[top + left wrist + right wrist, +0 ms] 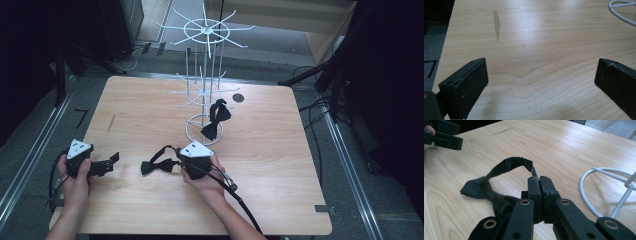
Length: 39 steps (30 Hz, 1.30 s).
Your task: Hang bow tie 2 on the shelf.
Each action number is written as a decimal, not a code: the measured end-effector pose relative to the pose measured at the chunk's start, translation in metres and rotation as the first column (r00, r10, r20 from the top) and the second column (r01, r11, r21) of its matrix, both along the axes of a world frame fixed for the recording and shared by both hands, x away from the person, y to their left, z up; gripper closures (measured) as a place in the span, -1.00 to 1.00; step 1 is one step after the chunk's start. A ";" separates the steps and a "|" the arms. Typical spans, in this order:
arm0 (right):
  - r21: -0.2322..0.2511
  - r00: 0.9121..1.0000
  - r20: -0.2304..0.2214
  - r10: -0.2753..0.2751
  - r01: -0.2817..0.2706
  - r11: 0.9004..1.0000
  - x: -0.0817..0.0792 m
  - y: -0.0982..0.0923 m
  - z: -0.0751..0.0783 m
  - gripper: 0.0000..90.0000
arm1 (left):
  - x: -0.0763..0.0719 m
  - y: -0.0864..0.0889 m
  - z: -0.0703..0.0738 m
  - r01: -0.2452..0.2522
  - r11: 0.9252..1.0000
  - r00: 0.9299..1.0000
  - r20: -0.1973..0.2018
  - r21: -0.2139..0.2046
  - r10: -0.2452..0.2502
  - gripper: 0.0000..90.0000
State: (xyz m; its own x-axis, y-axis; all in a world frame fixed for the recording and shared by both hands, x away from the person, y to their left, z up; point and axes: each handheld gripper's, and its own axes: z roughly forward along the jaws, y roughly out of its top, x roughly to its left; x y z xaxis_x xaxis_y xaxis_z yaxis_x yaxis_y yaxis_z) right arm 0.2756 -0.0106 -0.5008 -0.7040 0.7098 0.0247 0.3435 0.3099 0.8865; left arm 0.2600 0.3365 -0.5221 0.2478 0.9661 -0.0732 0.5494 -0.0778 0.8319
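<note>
A black bow tie (156, 166) lies at the table's near middle, its thin strap arching up off the wood. My right gripper (178, 154) is shut on that strap. In the right gripper view the jaws (540, 181) meet with the strap's end pinched between them, and the bow (477, 188) sags to the left onto the table. A second black bow tie (216, 119) hangs on the white wire rack (204, 75) just behind. My left gripper (111, 163) rests at the near left, open, with bare wood between its pads (469, 82).
The rack's round base ring (192, 131) stands on the wooden table (280, 165) close beyond my right hand, also seen as a ring (584, 185) to the right of the jaws. A small dark hole (238, 97) is at the back. Black cables trail from both grippers.
</note>
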 end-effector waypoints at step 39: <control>0.112 0.987 0.111 -0.119 0.107 0.988 -0.001 -0.064 0.051 0.99 | -0.001 0.000 0.000 0.003 1.000 1.000 0.013 -0.002 -0.003 -1.00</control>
